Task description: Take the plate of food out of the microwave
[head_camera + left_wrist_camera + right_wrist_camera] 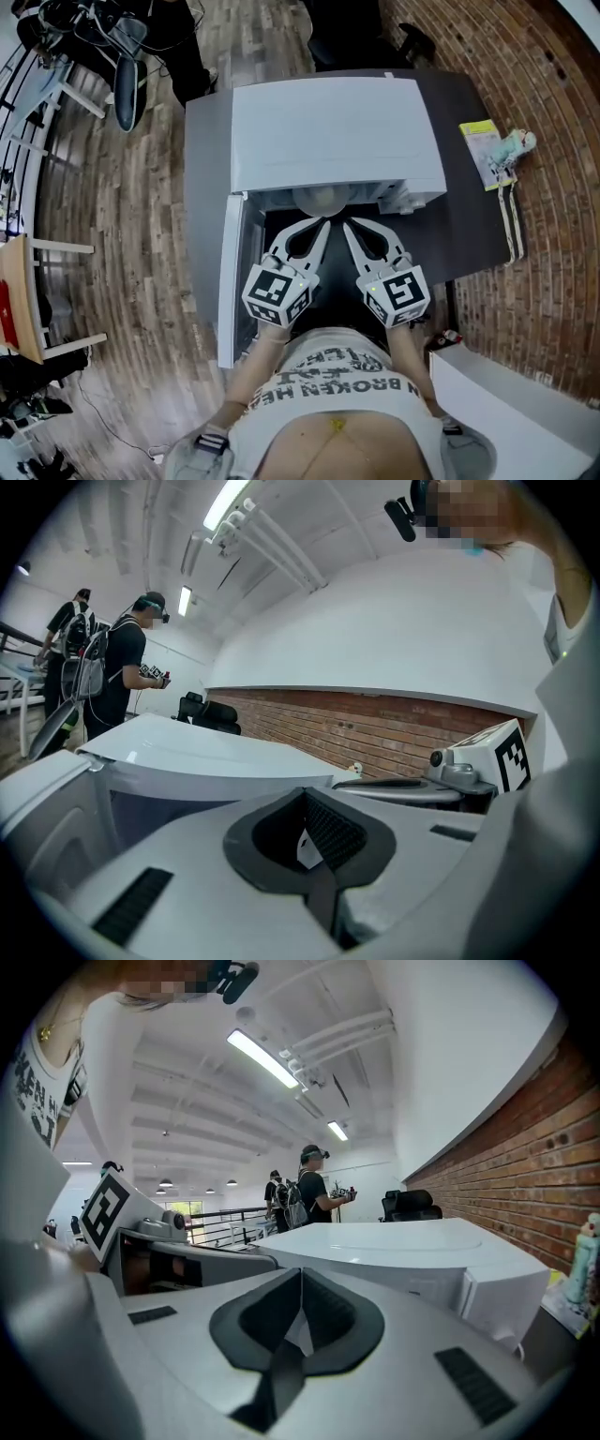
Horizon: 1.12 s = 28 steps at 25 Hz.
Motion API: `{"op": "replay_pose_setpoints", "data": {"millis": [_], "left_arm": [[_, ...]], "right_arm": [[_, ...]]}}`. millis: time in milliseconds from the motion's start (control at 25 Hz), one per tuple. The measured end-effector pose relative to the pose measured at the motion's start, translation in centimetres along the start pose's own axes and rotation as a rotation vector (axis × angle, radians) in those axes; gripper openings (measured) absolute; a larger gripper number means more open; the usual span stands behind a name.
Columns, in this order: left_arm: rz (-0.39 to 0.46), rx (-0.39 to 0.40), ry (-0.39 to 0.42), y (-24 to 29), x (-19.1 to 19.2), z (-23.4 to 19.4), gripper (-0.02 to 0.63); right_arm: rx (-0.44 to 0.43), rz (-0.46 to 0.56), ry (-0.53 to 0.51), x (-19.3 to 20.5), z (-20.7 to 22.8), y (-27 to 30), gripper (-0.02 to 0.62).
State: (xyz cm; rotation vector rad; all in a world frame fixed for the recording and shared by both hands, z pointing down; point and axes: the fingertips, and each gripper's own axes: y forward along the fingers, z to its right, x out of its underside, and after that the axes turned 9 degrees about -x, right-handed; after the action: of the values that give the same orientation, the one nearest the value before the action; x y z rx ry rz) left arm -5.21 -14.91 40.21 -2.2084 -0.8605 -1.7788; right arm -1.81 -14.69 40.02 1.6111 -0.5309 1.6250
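**Both grippers shut and empty at the open microwave**

The white microwave [328, 131] stood on a dark counter [469, 220] against a brick wall [553, 234]. Its door [228, 281] was swung open to the left.

The plate [323, 198] was inside the cavity. Only a pale rounded edge showed at the mouth, under the top panel, and no food could be made out on it.

The left gripper [322, 226] and right gripper [348, 226] were side by side, close together. Both pointed into the opening, with their tips just short of the plate's edge. Contact with the plate could not be confirmed from above.

In each gripper's own view the jaws were closed pad against pad, with nothing between them. Neither gripper had hold of the plate.

A yellow packet [482, 150] and a small pale figure [517, 143] lay on the counter right of the microwave, well apart from the grippers.

A person in a dark shirt [129, 667] stood in the background of the left gripper view, near a black office chair [214, 714].
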Motion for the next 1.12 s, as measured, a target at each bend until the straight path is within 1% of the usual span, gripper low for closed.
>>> {"op": "replay_pose_setpoints", "data": {"millis": [120, 280, 600, 880, 1120], "left_arm": [[-0.019, -0.004, -0.003, 0.1, 0.8, -0.8, 0.008], [-0.034, -0.021, -0.009, 0.5, 1.5, -1.9, 0.007], [-0.074, -0.090, -0.031, 1.5, 3.0, -4.2, 0.007], [-0.099, -0.115, -0.072, 3.1, 3.9, -5.5, 0.008], [-0.115, -0.143, -0.073, 4.0, 4.5, -6.7, 0.008]], "right_arm": [[0.018, -0.035, -0.005, 0.9, 0.2, 0.4, 0.009], [0.032, -0.049, 0.008, 1.6, 1.2, 0.8, 0.009], [0.017, -0.103, 0.025, 3.2, 2.9, 2.0, 0.009], [0.014, -0.136, 0.037, 4.3, 4.8, 3.0, 0.009], [0.004, -0.166, 0.037, 5.1, 5.7, 4.1, 0.009]]}}
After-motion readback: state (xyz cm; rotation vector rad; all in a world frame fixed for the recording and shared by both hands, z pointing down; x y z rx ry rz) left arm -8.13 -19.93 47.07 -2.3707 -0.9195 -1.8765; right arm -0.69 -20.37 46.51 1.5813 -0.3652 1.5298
